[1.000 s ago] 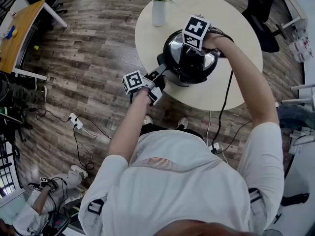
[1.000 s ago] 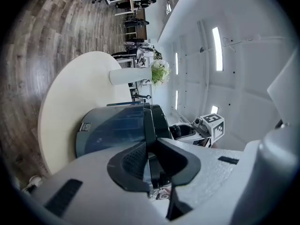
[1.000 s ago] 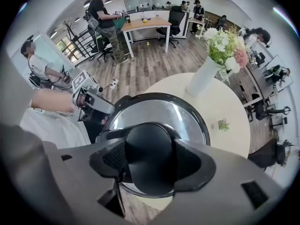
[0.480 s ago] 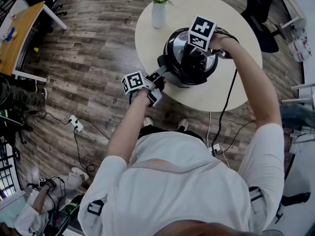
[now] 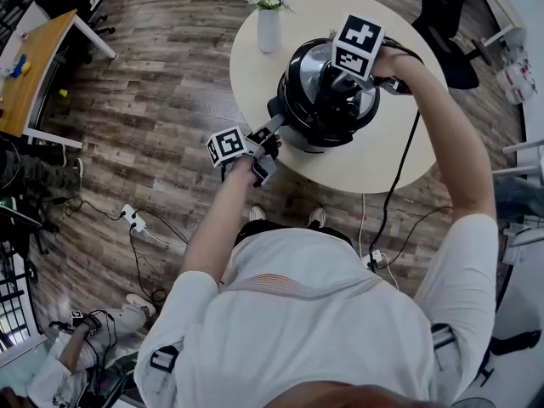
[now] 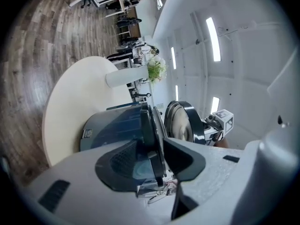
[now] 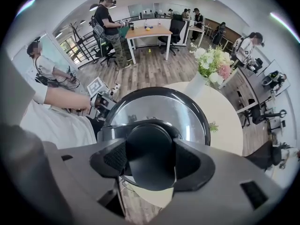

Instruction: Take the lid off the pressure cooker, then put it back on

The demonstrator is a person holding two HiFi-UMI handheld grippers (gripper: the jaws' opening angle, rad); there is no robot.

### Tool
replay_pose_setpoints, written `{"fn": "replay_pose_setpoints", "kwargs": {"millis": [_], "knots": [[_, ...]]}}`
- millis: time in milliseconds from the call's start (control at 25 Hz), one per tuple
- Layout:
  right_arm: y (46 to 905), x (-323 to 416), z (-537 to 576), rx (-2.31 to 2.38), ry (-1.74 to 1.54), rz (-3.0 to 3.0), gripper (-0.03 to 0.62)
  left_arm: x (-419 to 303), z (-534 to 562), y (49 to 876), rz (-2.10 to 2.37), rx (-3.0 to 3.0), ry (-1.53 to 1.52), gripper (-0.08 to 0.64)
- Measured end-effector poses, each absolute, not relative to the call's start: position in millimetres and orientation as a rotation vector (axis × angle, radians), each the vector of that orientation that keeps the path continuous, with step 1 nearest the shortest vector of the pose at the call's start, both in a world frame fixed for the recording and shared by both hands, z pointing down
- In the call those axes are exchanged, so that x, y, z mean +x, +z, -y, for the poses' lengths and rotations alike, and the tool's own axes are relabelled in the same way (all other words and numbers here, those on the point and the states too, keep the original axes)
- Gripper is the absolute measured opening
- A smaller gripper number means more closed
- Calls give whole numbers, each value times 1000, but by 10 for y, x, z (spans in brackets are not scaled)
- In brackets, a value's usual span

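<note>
On the left, the left gripper (image 5: pixel 272 136) points level at the cooker (image 6: pixel 115 125) on the table (image 5: pixel 374 160). Its jaws have just been opening and stand slack, with the cooker's side handle (image 6: pixel 153 139) between them and the pads seemingly just off it. Behind, a vase (image 5: pixel 269 31) stands well clear.

Now the lid (image 6: pixel 182 121): it's off, hanging above the pot with clear air between the two rims. And on the right, the right gripper (image 7: pixel 151 159) points straight down, jaws clamped on the lid's black knob (image 7: pixel 147 142).

That lid looks like polished steel, rigid and weighty. Hung from a single point, I'd expect it to tip or swing. The knob looks smooth and rounded, likely slick, so a squeeze across its widest part is the place to hold. For reseating, the pot probably wants a firm grip on that side handle.
</note>
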State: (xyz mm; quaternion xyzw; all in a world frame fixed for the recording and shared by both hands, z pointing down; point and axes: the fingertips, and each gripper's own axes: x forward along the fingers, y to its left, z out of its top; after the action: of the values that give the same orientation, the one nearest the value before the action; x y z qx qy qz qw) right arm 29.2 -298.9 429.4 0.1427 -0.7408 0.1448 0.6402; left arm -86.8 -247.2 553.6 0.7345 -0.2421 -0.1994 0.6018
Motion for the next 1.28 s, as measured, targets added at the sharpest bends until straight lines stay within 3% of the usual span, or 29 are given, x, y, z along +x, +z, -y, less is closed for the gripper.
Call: {"fn": "replay_pose_setpoints", "kwargs": {"millis": [80, 120, 360, 600, 800, 1080, 1280], "knots": [[4258, 355, 3011, 353, 321, 1691, 295, -896, 2399, 5507, 593, 1762, -441, 243], [4251, 404, 3019, 365, 319, 1690, 295, -914, 2354, 5506, 629, 1806, -404, 266], [4244, 820, 2952, 391, 347, 1675, 295, -1066, 2291, 5318, 1055, 2136, -64, 287], [4182, 1052, 2910, 432, 373, 1663, 295, -1088, 2530, 4492, 1391, 2452, 114, 285], [4172, 1463, 2747, 478, 432, 1667, 293, -594, 2619, 3881, 1385, 2643, 70, 236], [4261, 2295, 2419, 566, 526, 1633, 293, 280, 2453, 3634, 1208, 2767, 11, 24], [4473, 2885, 2178, 645, 568, 1583, 293, 923, 2385, 3664, 1109, 2823, 54, 5]]}}
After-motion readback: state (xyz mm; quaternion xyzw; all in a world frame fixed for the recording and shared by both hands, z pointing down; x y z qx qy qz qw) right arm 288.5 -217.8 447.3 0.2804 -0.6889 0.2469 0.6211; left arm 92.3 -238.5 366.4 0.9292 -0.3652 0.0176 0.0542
